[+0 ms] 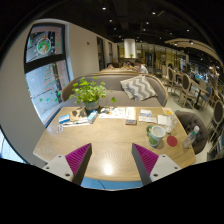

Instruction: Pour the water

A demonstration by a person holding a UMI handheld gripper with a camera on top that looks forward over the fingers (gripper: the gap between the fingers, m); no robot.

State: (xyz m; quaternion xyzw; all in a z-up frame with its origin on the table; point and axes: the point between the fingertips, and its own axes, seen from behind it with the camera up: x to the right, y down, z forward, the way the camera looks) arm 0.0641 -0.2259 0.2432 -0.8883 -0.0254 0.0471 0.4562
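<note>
My gripper (112, 165) hangs open over the near part of a light wooden table (105, 145), with only bare tabletop between its two pink-padded fingers (78, 159). Beyond the fingers and off to the right, a green cup (155, 134) stands near the table's right edge. Just past it lies a small red object (171, 141). I cannot pick out any bottle or jug.
A leafy potted plant (90, 93) stands at the table's far left, with books and cards (76, 117) and papers (132, 114) spread along the far side. A sofa with a patterned cushion (138, 87) sits behind. Chairs (180, 80) stand to the right.
</note>
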